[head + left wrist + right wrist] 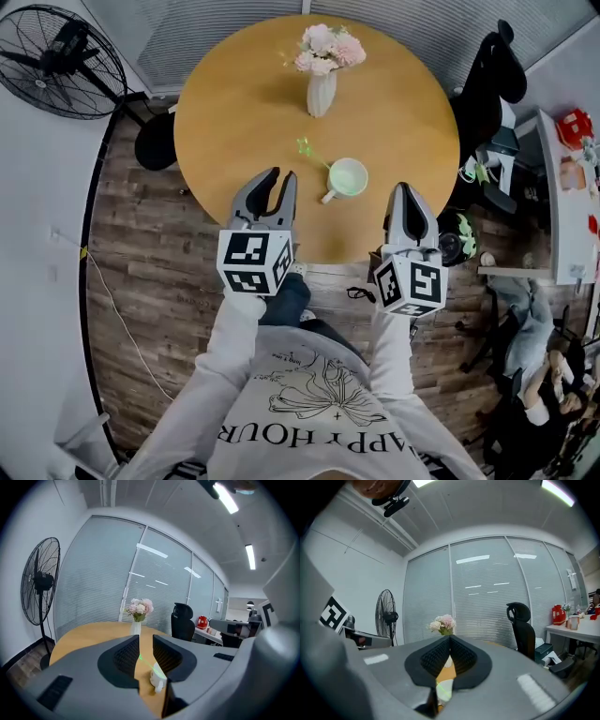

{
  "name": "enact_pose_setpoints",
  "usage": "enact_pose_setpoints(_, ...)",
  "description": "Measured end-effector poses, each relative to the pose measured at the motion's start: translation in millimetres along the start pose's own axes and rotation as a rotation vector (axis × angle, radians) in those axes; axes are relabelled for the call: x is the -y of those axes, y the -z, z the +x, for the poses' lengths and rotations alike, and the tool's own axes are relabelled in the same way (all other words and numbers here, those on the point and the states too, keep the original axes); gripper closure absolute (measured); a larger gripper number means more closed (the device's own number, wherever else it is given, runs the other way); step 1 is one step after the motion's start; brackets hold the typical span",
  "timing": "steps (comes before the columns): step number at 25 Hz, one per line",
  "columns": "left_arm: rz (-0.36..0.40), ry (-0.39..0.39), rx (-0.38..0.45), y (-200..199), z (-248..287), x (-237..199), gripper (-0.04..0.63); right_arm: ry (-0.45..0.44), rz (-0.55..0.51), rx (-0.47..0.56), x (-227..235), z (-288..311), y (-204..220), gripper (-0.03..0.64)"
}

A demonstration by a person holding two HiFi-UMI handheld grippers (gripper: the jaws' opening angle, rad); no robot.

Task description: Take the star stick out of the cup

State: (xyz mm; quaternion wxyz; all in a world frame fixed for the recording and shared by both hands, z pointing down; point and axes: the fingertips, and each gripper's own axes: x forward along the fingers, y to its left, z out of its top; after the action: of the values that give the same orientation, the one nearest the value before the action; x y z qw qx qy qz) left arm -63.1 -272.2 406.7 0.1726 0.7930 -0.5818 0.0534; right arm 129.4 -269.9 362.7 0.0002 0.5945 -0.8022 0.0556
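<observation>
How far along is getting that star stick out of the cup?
Done: nothing yet; the thin green star stick leans in the pale green cup on the round wooden table. In hand: the left gripper, jaws apart and empty, points toward the cup; the right gripper is shut, empty. Left: grip the stick, lift it out.

The person's sweatshirt [309,408] reads "HAPPY HOUR", seen upside down.
</observation>
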Motion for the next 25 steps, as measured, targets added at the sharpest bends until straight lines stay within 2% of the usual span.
enact_pose_setpoints(15,-0.064,0.047,-0.136,39,83,-24,0.495,0.029,0.026,-0.082,16,70,42,0.607)
enact_pose_setpoints(25,-0.105,0.061,-0.191,64,120,-25,0.450,0.038,0.042,-0.123,34,95,65,0.607)
